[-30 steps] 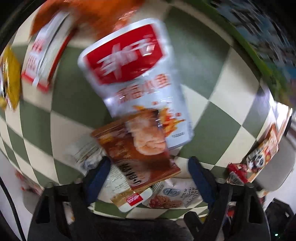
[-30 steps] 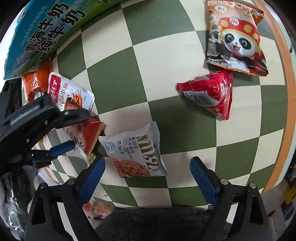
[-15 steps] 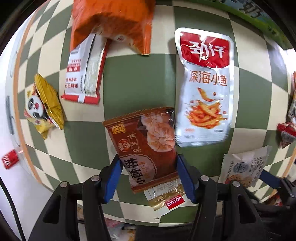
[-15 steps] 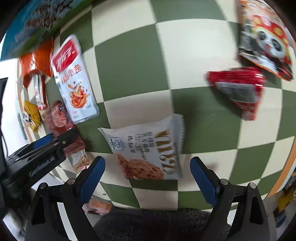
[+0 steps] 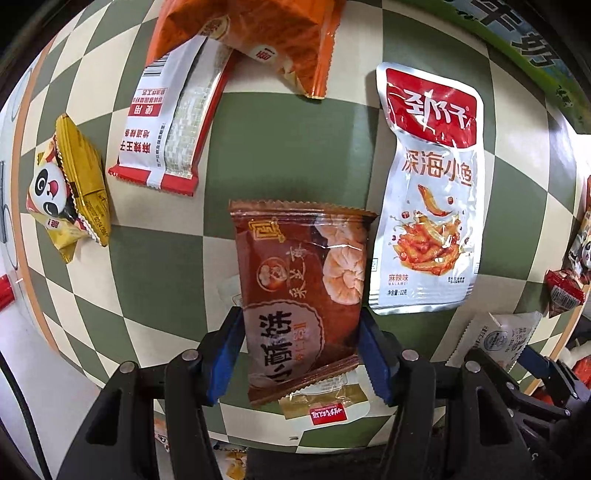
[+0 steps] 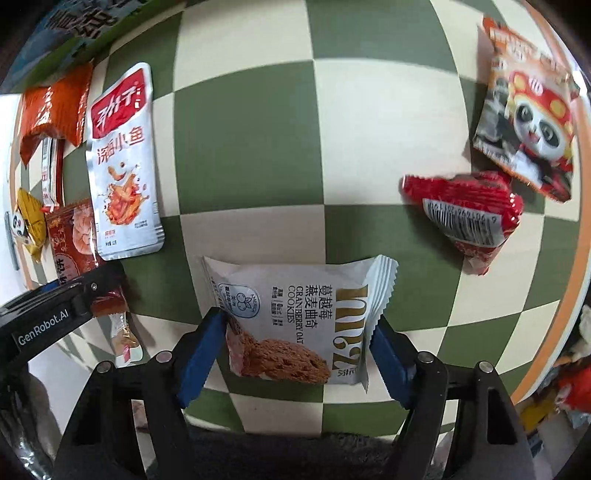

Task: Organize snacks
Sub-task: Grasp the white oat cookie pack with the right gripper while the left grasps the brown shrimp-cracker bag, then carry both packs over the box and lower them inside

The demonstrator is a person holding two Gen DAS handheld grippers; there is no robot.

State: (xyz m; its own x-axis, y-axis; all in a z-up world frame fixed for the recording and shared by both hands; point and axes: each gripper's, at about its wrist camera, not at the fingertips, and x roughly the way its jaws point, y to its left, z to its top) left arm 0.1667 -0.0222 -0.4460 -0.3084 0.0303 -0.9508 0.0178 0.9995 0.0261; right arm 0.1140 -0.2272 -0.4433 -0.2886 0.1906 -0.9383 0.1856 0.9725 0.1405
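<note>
My left gripper [image 5: 301, 350] is shut on a brown shrimp snack packet [image 5: 303, 288], its blue pads pressing both sides. A silver fish snack pouch [image 5: 428, 206] lies just to its right. A small clear sachet [image 5: 325, 404] lies under the packet. My right gripper [image 6: 295, 347] has its pads against both edges of a white cranberry oat cookie packet [image 6: 299, 314] on the checkered tablecloth [image 6: 251, 122]. The left gripper [image 6: 48, 317] and brown packet [image 6: 72, 236] also show in the right wrist view.
Left view: a white-red packet [image 5: 173, 122], an orange bag [image 5: 255, 33] and a yellow panda packet [image 5: 70, 192]. Right view: a red packet [image 6: 469, 221], a panda bag [image 6: 528, 125] and a milk carton [image 6: 74, 29] at the back left.
My left gripper closed on the brown packet and lifted back from the silver pouch. My right gripper moved onto the cookie packet and narrowed around it.
</note>
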